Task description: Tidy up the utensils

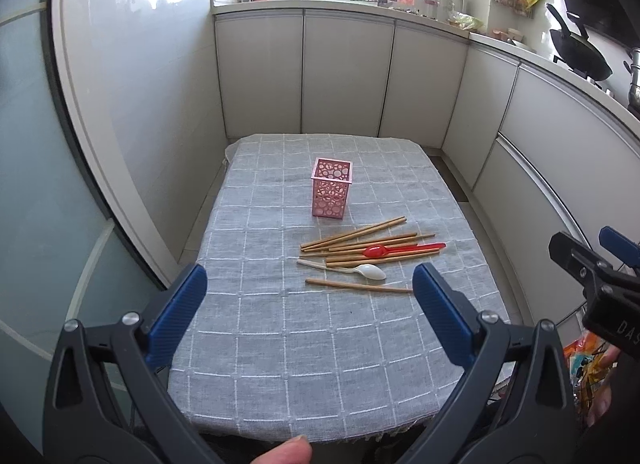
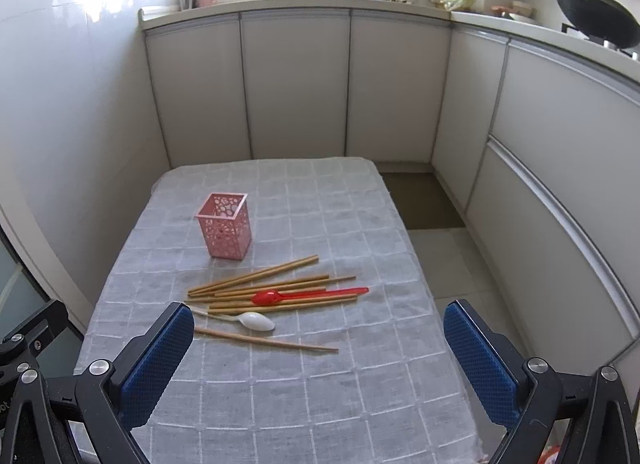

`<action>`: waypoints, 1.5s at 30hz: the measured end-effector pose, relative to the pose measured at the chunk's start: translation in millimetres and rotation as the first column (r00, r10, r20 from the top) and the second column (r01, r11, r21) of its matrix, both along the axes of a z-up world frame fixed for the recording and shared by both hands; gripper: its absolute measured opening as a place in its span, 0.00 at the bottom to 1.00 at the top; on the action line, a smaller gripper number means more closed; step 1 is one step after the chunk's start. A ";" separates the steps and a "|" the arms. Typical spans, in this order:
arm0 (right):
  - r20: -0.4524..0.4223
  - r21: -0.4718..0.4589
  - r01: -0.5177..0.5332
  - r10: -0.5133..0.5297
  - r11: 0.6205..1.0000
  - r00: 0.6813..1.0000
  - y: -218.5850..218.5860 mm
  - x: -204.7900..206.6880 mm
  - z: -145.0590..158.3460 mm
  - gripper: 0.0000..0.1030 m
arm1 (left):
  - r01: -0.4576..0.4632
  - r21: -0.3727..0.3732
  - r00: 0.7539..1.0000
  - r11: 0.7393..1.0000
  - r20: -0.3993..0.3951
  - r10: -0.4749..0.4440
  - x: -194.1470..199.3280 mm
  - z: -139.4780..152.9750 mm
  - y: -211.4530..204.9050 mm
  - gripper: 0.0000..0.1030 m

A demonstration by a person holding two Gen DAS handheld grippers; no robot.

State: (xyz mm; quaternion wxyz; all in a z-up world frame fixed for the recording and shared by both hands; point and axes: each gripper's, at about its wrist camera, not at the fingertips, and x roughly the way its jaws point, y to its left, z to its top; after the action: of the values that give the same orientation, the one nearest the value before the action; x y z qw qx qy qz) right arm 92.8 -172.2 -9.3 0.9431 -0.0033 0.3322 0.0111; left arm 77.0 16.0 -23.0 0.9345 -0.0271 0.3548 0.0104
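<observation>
Chopsticks (image 2: 260,288) and spoons lie loose at the holder's (image 2: 224,230) five o'clock; both grippers, left (image 1: 310,292) and right (image 2: 318,344), gape empty, so pinching one stick mid-length seems wise.

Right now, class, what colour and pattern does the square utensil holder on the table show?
The utensil holder is pink, pierced with circular cut-outs; clearest in the right wrist view.

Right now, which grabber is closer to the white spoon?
Right, probably. The right gripper hangs open just short of the white spoon, one finger beside its handle. The left gripper sits open too, farther back over bare cloth.
</observation>
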 end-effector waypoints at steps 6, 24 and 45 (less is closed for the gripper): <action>-0.077 -0.023 -0.009 0.008 1.000 0.997 -2.0 61.3 -13.2 0.99 | 0.039 -0.017 0.997 0.999 -0.059 -0.040 51.6 -20.6 0.8 0.99; -0.410 0.089 0.028 0.011 0.996 0.912 -30.8 200.4 -131.5 0.90 | 0.184 -0.157 0.884 0.970 -0.405 -0.233 195.2 -130.4 -19.1 0.91; -0.516 0.139 0.162 -0.069 0.977 0.854 -110.4 237.9 -194.0 0.84 | 0.455 0.068 0.769 0.888 -0.534 -0.353 322.6 -214.8 -144.9 0.11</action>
State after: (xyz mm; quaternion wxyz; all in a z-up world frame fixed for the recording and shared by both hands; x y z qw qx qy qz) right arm 330.8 -282.6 -203.3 0.8174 0.1037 0.5664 -0.0157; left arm 399.6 -128.8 -237.8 0.7857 0.1447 0.5823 -0.1504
